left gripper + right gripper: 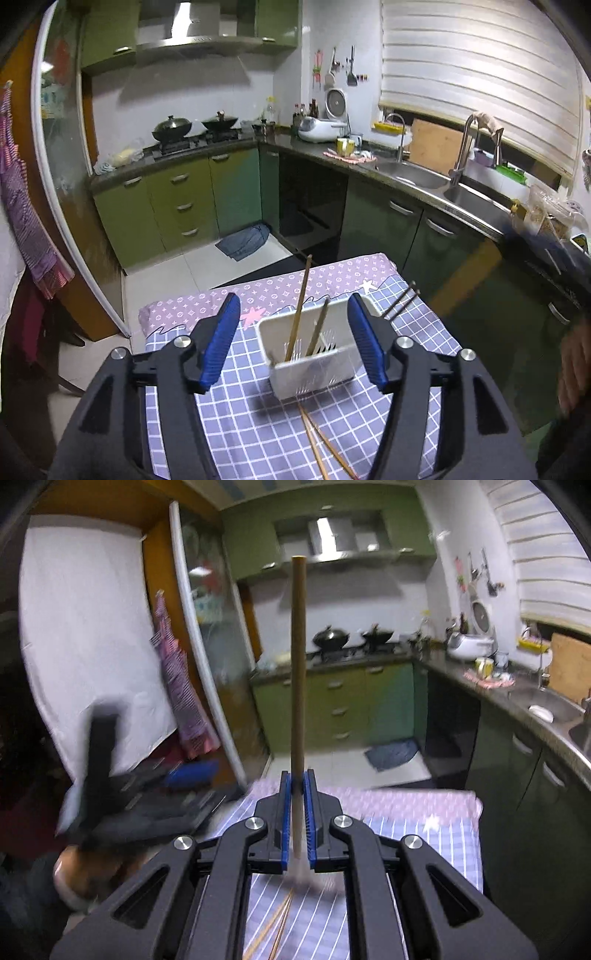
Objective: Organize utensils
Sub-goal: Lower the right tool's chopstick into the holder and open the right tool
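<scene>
Right hand-held gripper [296, 775] pinches one chopstick [297, 657], long axis upright. Left hand-held gripper [293, 306] is spread, nothing between its pads, and is nearer the white holder [314, 354] straight ahead mid-counter [229, 417]. Loose chopsticks [321, 446] lie toward the near edge.

This is a home kitchen. Green cabinets [173, 199] run under a dark L-shaped surface [314, 147]; two lidded woks [171, 127] sit on a gas stove beneath a range hood [192, 40]. A rice cooker [319, 129], a steel double sink [417, 177] with tall faucet [463, 147], and hanging utensils [351, 70] complete it.
</scene>
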The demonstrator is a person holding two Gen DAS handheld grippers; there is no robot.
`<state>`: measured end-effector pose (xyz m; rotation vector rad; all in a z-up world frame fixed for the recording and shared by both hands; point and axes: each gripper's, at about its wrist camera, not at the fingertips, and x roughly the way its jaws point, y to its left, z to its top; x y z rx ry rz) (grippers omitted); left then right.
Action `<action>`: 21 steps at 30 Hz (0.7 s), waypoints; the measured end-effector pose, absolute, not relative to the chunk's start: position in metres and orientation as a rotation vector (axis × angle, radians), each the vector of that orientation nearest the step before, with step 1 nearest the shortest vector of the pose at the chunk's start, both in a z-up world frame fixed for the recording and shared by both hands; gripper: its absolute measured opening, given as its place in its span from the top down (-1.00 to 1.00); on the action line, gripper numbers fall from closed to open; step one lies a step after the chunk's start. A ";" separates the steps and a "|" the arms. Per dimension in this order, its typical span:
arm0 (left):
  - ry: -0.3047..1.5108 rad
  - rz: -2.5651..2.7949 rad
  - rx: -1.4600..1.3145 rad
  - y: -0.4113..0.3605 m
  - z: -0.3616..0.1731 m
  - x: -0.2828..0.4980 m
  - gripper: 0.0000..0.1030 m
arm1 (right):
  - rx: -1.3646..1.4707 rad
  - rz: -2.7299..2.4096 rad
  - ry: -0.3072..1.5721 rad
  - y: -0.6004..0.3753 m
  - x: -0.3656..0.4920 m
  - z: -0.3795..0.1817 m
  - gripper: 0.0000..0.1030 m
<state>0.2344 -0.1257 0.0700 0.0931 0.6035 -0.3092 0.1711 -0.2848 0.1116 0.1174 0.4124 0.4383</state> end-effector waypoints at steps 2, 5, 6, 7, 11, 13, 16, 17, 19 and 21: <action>0.609 -0.302 0.099 -0.118 0.064 0.221 -0.12 | 0.112 0.401 0.435 -0.278 0.196 0.109 0.85; 0.657 -0.303 0.090 -0.108 0.050 0.208 -0.12 | 0.097 0.372 0.517 -0.266 0.229 0.090 0.85; 0.676 -0.303 0.083 -0.104 0.045 0.205 -0.12 | 0.088 0.360 0.545 -0.262 0.237 0.080 0.85; 0.692 -0.302 0.078 -0.101 0.041 0.204 -0.12 | 0.083 0.352 0.562 -0.259 0.242 0.074 0.85; 0.779 -0.298 0.070 -0.092 0.015 0.195 -0.16 | 0.064 0.328 0.631 -0.250 0.257 0.047 0.85; 0.833 -0.308 0.067 -0.092 0.001 0.196 -0.17 | 0.048 0.324 0.655 -0.246 0.262 0.038 0.84; 0.887 -0.317 0.056 -0.093 -0.014 0.199 -0.17 | 0.043 0.327 0.639 -0.245 0.259 0.038 0.77; 0.906 -0.322 0.055 -0.094 -0.019 0.201 -0.17 | 0.045 0.333 0.621 -0.245 0.253 0.041 0.78; 0.938 -0.324 0.058 -0.098 -0.029 0.202 -0.17 | 0.044 0.348 0.585 -0.249 0.236 0.050 0.77; 0.991 -0.332 0.062 -0.105 -0.042 0.205 -0.17 | 0.033 0.377 0.550 -0.253 0.205 0.057 0.72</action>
